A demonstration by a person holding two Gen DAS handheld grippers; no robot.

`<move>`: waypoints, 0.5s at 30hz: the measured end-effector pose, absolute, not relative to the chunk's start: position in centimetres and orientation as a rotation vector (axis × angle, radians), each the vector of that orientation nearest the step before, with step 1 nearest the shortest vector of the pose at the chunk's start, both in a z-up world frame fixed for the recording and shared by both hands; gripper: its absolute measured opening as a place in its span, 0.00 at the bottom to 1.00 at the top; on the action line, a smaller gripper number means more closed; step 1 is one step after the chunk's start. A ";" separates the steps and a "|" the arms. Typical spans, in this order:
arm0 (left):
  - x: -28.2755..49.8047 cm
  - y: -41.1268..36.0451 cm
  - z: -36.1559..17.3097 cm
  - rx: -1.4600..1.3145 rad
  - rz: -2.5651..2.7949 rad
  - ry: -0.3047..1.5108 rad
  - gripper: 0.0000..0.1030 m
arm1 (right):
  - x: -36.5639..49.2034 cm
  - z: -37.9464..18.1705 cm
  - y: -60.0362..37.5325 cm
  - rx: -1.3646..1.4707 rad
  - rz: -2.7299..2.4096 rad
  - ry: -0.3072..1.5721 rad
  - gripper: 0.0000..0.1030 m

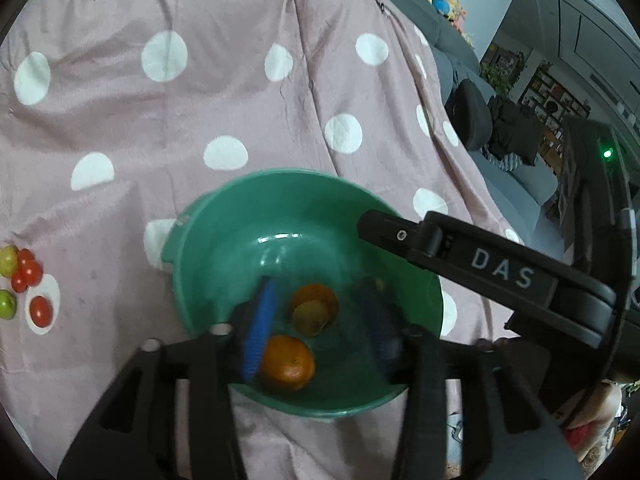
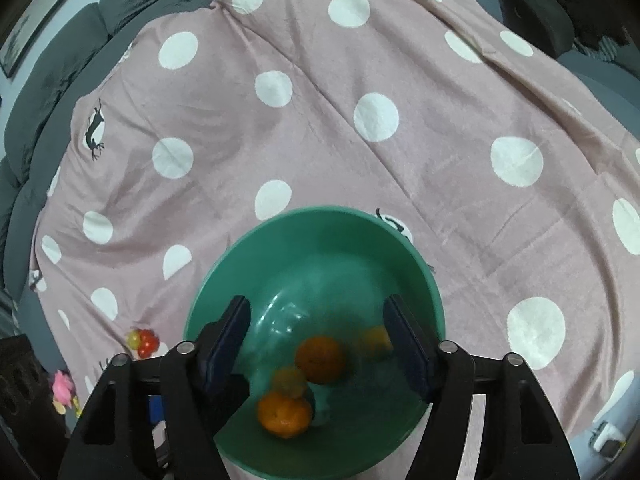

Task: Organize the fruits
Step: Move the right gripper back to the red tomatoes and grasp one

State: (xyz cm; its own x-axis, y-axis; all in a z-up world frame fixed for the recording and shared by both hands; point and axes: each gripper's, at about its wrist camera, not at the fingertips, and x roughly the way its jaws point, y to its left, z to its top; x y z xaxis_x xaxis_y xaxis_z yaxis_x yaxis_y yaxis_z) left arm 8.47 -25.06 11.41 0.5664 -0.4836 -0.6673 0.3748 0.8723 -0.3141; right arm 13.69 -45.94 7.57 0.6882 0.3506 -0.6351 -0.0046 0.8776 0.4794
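Both grippers are held over a green bowl point(image 1: 224, 216) that stands on a pink dotted blanket point(image 1: 240, 92), toward its near edge. The left gripper point(image 1: 320, 328) is seen with its jaws apart, nothing between the pads; the right gripper point(image 2: 320, 344) is likewise spread wide and empty, its jaws standing over the bowl's interior. No grip is shown on any fruit.

In the bowl lie two oranges point(image 2: 320, 360) and at least one smaller yellowish fruit point(image 2: 290, 380); a further pale blur beside the right gripper's right jaw cannot be identified. Near the blanket's left edge a small cluster is left: red tomatoes point(image 1: 26, 274) and green fruits point(image 1: 8, 260), some touching one another.

The remaining pieces are judged light, round and smooth-skinned, so rolling and slipping between flat pads is to be expected. The tomatoes are probably soft and thin-skinned; a gentle closing across the widest part, from above, would be called for, with the pads set on opposite sides. Because the pieces sit touching, the outermost one, the single tomato point(image 1: 41, 311) lying apart at the near side, is thought easiest to take without disturbing its neighbours. The blanket is soft and yields, so a fruit may sink or shift when pressed from above. The bowl appears stiff and smooth inside; fruit released into it is likely to roll.
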 end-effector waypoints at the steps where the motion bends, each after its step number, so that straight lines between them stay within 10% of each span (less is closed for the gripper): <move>1: 8.3 -24.8 11.6 -0.141 -0.501 0.815 0.52 | 13.6 7.7 -45.9 0.471 0.205 0.788 0.68; 15: 5.0 -9.7 12.4 -0.198 -0.227 0.785 0.62 | 12.4 9.8 -41.1 0.377 0.291 0.714 0.68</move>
State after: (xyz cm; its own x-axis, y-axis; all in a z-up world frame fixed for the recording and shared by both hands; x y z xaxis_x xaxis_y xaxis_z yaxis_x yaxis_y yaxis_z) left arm 5.02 -9.65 12.37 0.6853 -0.2743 -0.6746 0.1276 0.9572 -0.2596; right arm 12.39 -41.09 9.76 0.7205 0.3833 -0.5779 -0.1305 0.8934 0.4299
